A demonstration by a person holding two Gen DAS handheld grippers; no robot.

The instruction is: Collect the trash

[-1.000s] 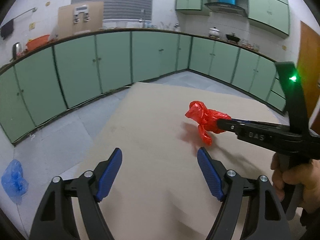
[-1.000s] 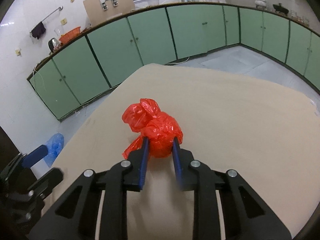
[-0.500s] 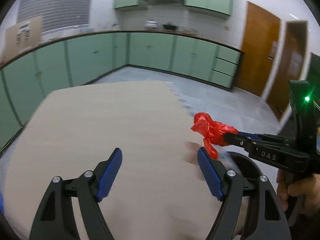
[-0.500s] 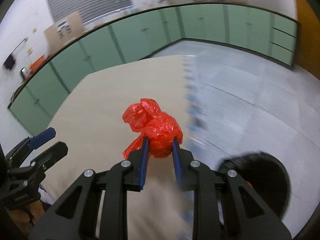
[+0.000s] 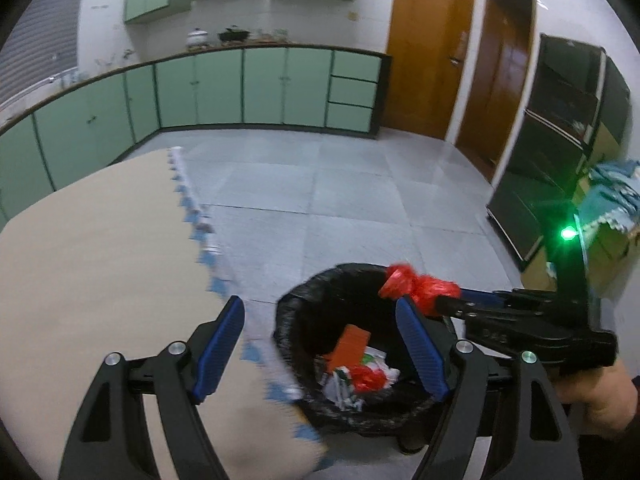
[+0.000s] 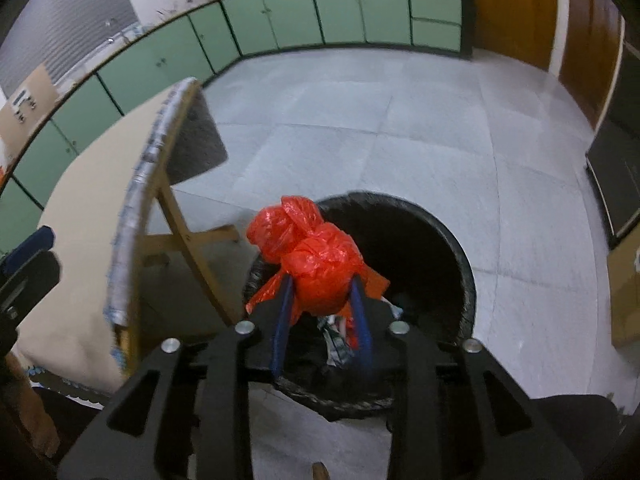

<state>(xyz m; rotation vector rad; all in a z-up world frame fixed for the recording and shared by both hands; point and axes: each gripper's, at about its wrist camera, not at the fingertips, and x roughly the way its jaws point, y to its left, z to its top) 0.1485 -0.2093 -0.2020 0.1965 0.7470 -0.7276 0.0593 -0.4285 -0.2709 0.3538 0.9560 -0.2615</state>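
Observation:
My right gripper point(image 6: 322, 280) is shut on a crumpled red plastic bag point(image 6: 314, 252) and holds it over the open black-lined trash bin point(image 6: 460, 264). In the left wrist view the red bag point(image 5: 416, 286) hangs above the bin's far rim point(image 5: 348, 270), with the right gripper point(image 5: 438, 300) coming in from the right. Paper and red scraps point(image 5: 360, 372) lie in the bin. My left gripper point(image 5: 320, 336) is open and empty, above the table's edge and the bin.
A beige-covered table point(image 5: 92, 264) with a blue-white fringe lies to the left of the bin; its wooden frame point(image 6: 180, 216) shows in the right wrist view. Grey tiled floor point(image 5: 360, 192), green cabinets point(image 5: 260, 84) and wooden doors point(image 5: 428, 52) lie beyond.
Both grippers have swung right, from over the table to over the trash bin. The red bag stays clamped in my right gripper. The left gripper stays open.

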